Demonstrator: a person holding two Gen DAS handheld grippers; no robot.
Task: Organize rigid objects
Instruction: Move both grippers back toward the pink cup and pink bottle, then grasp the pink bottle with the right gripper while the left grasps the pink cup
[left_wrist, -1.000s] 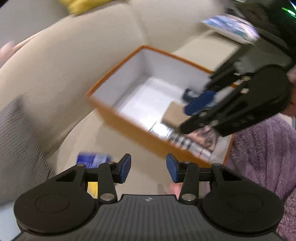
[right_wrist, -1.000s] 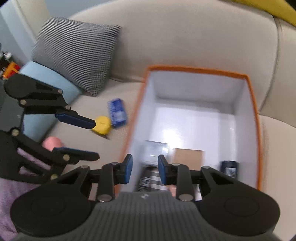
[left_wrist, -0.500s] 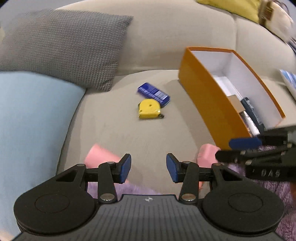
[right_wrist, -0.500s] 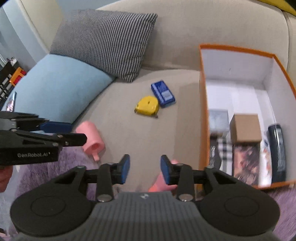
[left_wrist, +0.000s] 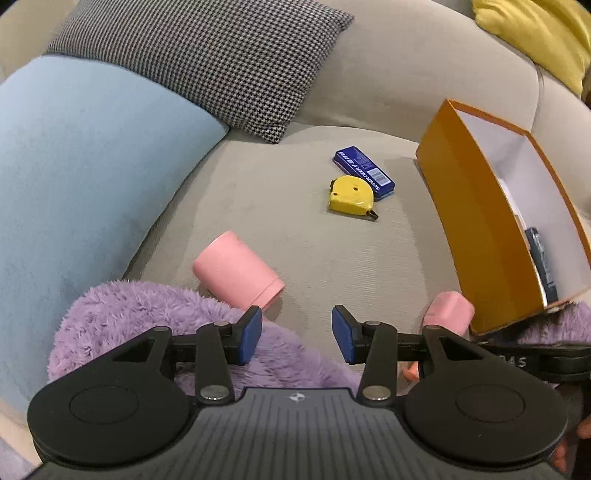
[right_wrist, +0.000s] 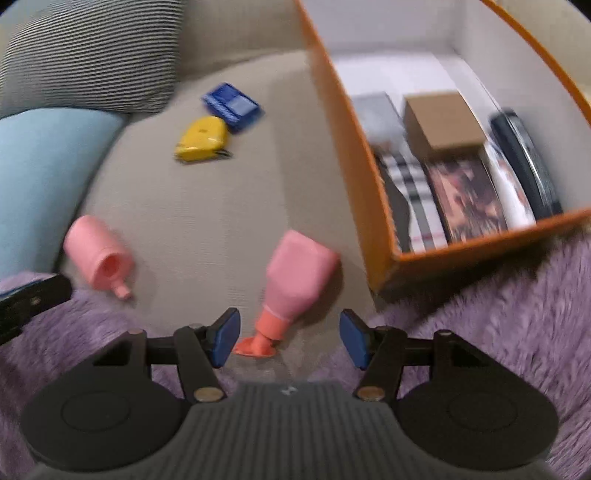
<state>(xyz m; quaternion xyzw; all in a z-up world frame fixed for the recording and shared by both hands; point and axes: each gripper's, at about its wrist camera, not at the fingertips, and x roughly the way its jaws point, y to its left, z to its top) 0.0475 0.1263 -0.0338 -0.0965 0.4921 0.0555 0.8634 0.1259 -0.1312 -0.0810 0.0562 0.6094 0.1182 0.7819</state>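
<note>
Left hand-held gripper sits lower centre of its view, jaws moderately apart, nothing between the blue pads, over the seam where the purple fluffy blanket meets the beige sofa seat. Right hand-held gripper is at lower centre of its view, jaws have just been opening and now stand wide; the pink bottle lies on its side with its orange neck and flared cap end pointing down-frame into the gap between the pads, pads not touching it. That bottle lies just left of the near corner of the orange box. Second pink piece, a short pink cylinder with an open end and small nub, lies on the seat at the blanket edge, left of centre in both views, well apart from the bottle. Mid-frame upper: yellow tape measure touching or nearly touching the blue flat case behind it, both on the seat, left of the box. Box interior is white; in the right wrist view it holds a brown cardboard carton, a plaid item, a dark printed item and a dark slim object along the right wall, packed side by side. Upper left: houndstooth cushion leaning on the backrest, light blue cushion below it. Yellow cushion at upper right of left view. Right wrist view is motion-blurred.
</note>
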